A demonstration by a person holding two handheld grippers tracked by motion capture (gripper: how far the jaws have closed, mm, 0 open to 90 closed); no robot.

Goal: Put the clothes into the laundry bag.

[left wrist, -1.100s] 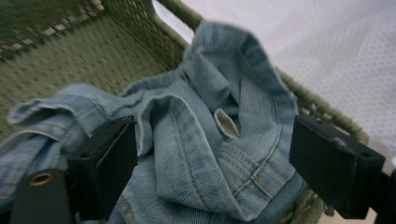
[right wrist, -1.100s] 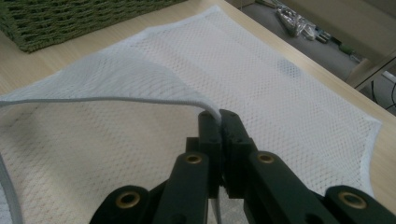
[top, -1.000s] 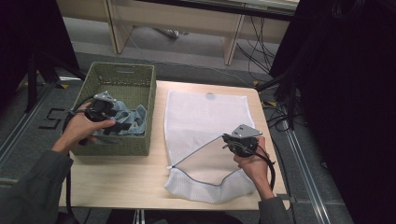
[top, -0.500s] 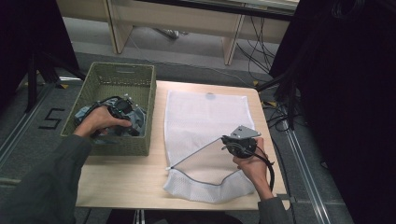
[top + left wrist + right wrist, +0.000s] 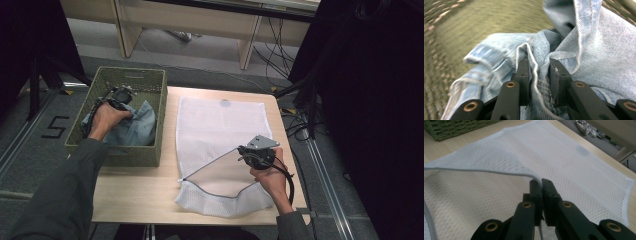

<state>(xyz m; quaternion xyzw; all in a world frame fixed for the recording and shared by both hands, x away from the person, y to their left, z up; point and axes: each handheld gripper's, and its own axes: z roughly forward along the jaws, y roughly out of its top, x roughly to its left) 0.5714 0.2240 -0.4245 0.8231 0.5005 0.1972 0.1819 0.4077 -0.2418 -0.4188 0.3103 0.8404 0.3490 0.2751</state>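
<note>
Currently I have the left tool point(image 5: 537, 67) clamped on the jeans point(image 5: 131, 127) in the basket point(image 5: 150, 80) and the right tool point(image 5: 541, 183) pinching the mesh bag point(image 5: 220, 125) rim open on the tabletop point(image 5: 135, 192), so next I should lift the jeans across into that opening.

Probably a lab: black curtains point(image 5: 370, 100), loose floor cables point(image 5: 300, 120), taped floor marking point(image 5: 56, 127) beside the table point(image 5: 135, 190).

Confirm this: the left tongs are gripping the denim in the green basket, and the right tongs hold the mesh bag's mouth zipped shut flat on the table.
Not quite. The right tongs pinch the upper edge of the mesh bag and lift it, so the mouth gapes open, as the high view shows. The rest holds: the left tongs grip the denim in the green basket.
</note>
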